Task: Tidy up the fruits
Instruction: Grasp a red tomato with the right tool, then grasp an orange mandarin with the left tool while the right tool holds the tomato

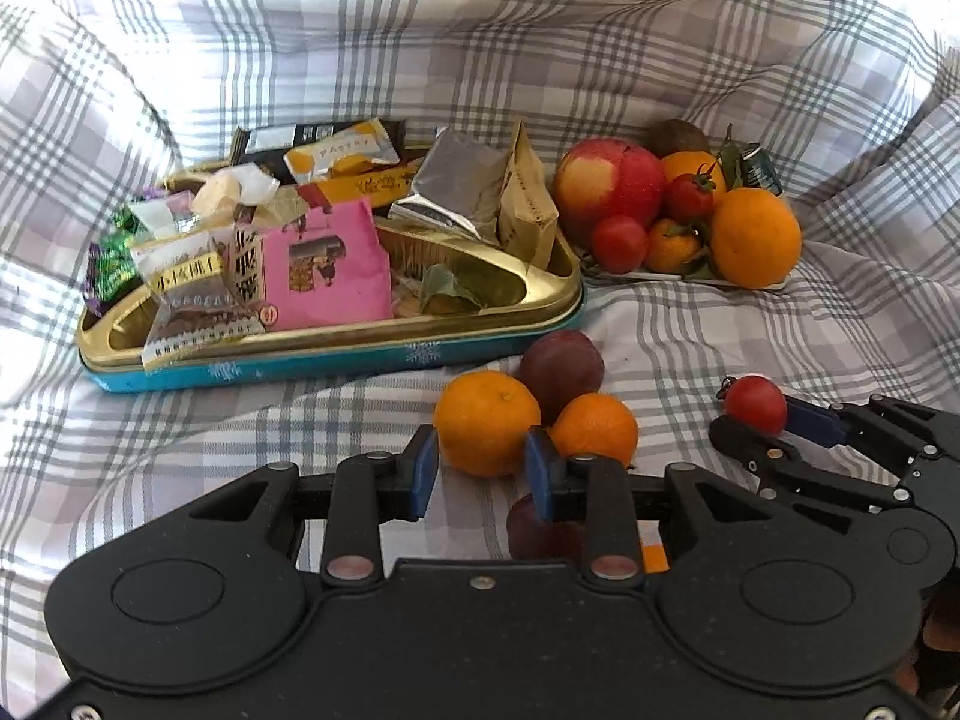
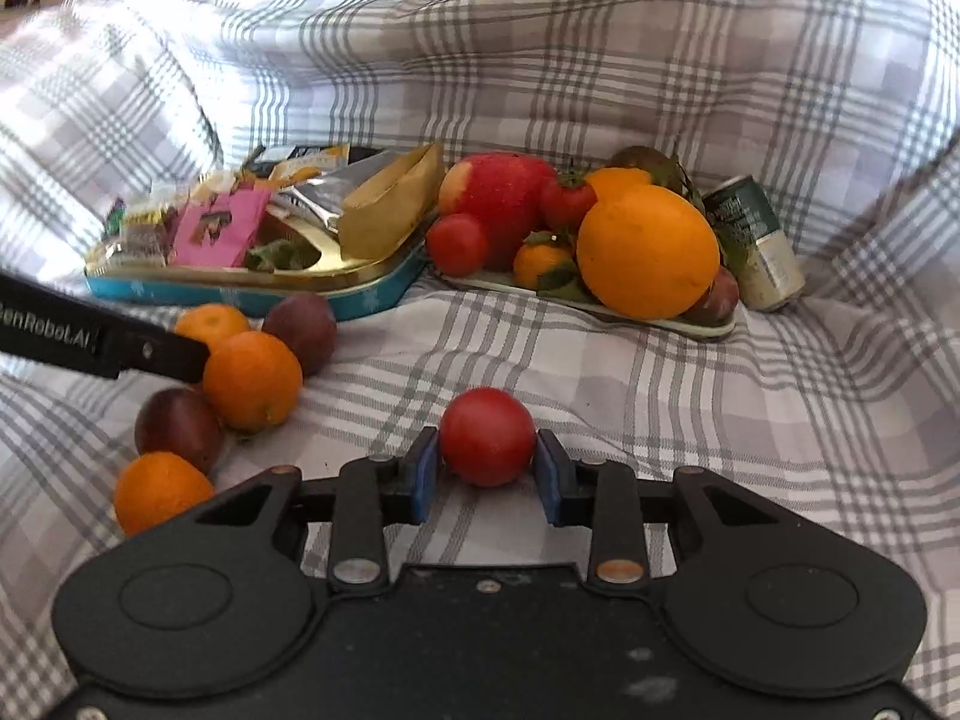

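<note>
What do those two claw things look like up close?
Both are matte black plastic. The left gripper and right gripper each have a wide rounded body, jointed link arms with silver rivets, and two fingers tipped with blue pads. White lettering runs along the left one's side. No cables or sleeves show.

A small, smooth red tomato (image 2: 487, 437) sits on the checked grey-and-white cloth (image 2: 600, 372), nearer the camera than the flat pale tray (image 2: 690, 324). On that tray lie a big red-and-yellow apple (image 2: 501, 192), a large round orange (image 2: 648, 252), two more red tomatoes (image 2: 459, 243) and a leafy little mandarin (image 2: 537, 261). Left of the tray, on the cloth, cluster three small mandarins (image 2: 252, 381) and two dark purple plums (image 2: 300, 330).
</note>
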Motion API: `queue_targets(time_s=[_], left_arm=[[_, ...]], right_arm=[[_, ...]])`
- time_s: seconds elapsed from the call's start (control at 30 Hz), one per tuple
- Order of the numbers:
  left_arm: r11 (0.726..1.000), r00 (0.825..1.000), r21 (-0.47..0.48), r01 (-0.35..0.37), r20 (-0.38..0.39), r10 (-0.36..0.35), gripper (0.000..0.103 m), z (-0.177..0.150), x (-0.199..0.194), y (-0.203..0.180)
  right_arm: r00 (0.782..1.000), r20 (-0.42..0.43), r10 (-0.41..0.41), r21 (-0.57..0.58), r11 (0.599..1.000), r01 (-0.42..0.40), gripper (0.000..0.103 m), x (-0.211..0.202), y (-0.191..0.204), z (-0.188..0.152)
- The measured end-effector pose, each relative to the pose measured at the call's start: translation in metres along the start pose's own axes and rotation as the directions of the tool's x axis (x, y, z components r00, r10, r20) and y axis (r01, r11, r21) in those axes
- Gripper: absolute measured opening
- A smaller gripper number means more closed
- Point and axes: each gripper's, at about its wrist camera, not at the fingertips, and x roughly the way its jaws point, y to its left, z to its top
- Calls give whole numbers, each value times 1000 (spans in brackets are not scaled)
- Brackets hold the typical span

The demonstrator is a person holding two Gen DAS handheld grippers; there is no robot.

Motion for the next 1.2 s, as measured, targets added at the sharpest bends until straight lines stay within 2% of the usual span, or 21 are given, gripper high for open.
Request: queue_targets(time_s=[0.4,0.73,0.97,1.1,1.2], left_arm=[[998,998,60,-29,62,26,50,-2,7,-7],[997,998,66,-49,51,46,54,2,22,-9],[994,998,86,-59,10,59,54,2,36,-12],[999,999,37,-35,-1,35,52,4,34,-6],[999,999,-15,-44,-15,44,51,6,29,1]], right_arm=[[1000,0,-21,-22,1000,21,35,0,3,0],[999,5,-49,-60,997,49,34,0,9,0],[999,7,-52,-63,997,52,34,0,10,-1],[999,8,-52,-62,997,53,34,0,10,-1],[999,8,-53,-62,997,53,34,0,10,-1]])
